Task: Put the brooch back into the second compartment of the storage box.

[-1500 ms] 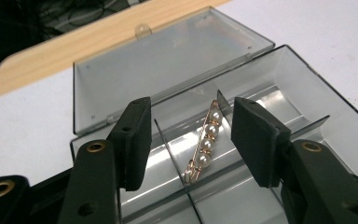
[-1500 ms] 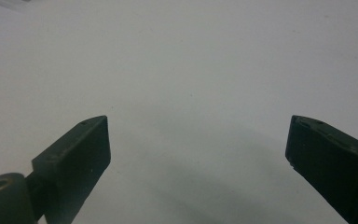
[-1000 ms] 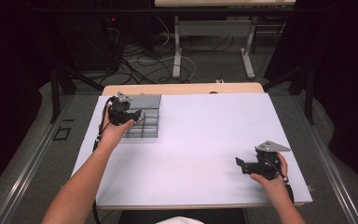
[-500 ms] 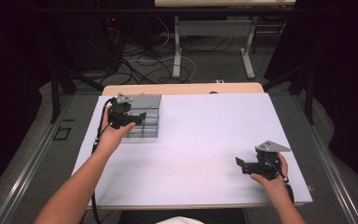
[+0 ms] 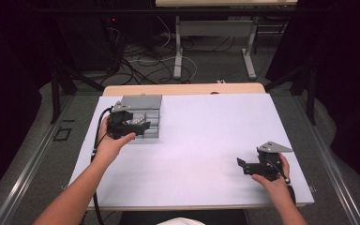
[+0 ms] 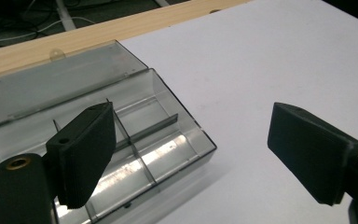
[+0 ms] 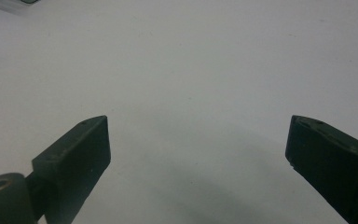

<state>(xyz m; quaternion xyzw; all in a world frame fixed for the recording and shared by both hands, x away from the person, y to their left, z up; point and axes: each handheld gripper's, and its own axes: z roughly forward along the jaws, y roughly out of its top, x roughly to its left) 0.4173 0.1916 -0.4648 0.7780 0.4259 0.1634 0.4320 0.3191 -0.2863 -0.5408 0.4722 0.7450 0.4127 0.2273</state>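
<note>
A clear plastic compartment box lies at the table's back left with its lid folded open behind it. My left gripper hovers over the box's near part. Its jaws have just been opening and stand wide, with nothing between them. In the left gripper view the box has bare dividers, and the left gripper spans its right corner and the white sheet. My right gripper rests open near the front right edge. In the right gripper view, nothing but bare white surface lies between the jaws of the right gripper.
A white sheet covers the table, and a strip of wood shows along its back edge. Beyond the table are cables and metal table legs on the floor. A black cable trails from the left gripper along the forearm.
The left gripper has drawn back a little toward the person over the box, and its jaws have spread wider. The right hand has stayed where it was.
</note>
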